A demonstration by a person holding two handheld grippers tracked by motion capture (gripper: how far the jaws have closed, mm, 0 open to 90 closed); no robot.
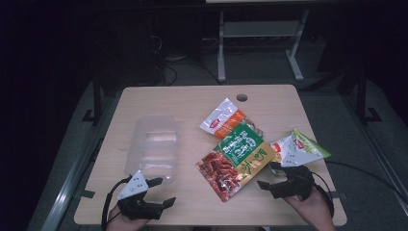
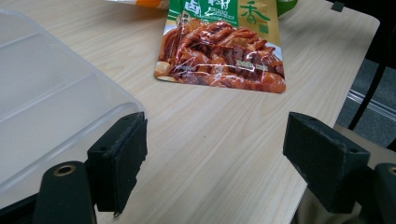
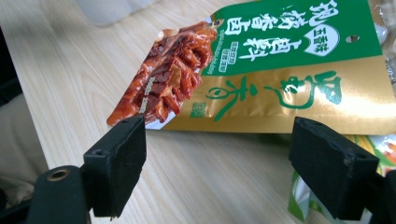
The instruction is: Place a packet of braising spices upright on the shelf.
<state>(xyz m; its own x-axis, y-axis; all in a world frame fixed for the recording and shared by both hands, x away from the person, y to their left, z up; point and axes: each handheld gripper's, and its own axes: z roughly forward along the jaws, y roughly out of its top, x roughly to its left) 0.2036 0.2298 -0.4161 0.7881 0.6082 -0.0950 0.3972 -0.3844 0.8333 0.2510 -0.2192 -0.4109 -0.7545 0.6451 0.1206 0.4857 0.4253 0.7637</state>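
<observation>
High view has the left gripper [image 1: 159, 192] sitting jaws apart at the tabletop's [image 1: 192, 96] near-left corner, just beside the near end of the clear plastic tray [image 1: 153, 147]. Moving right, the green and gold snack pouch [image 1: 236, 160] lies flat mid-table toward the near edge, half on an orange pouch [image 1: 222, 120], and the right gripper [image 1: 271, 177] is wide open right at its near-right edge. My worry: that glossy flat pouch could just skid or buckle if the jaws close without getting under an edge, and it might drag the small green packet [image 1: 300, 148] along.

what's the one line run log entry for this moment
left gripper: open, beside clear tray | right gripper: open, at green snack pouch | nothing held
</observation>
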